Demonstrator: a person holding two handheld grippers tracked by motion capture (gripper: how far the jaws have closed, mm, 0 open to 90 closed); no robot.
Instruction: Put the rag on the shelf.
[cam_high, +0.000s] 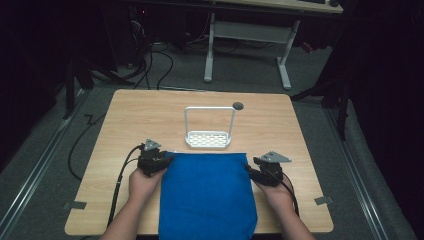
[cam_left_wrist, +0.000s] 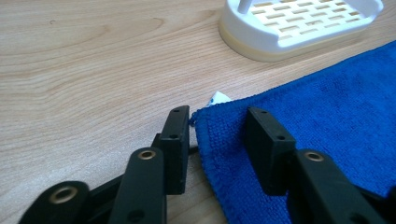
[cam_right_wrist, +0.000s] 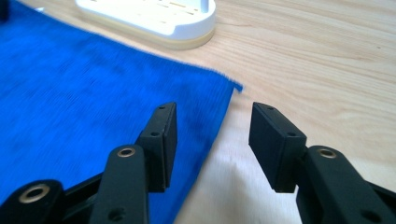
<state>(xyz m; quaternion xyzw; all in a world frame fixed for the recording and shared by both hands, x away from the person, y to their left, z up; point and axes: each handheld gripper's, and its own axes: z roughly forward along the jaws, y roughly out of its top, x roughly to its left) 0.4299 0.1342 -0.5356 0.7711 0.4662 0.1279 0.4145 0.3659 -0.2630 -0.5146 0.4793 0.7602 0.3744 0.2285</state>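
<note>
Wooden table (cam_high: 130, 115) is carrying a flat blue cloth (cam_high: 207, 192) at its near edge; both tools, left tool (cam_high: 159, 161) and right tool (cam_high: 254, 167), are sitting spread at its far corners, so lifting or folding is not yet begun.

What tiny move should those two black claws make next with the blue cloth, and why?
Probably close both on the blue cloth's far corners: the left gripper and right gripper each straddle a corner edge with fingers open, gripping nothing yet.
</note>
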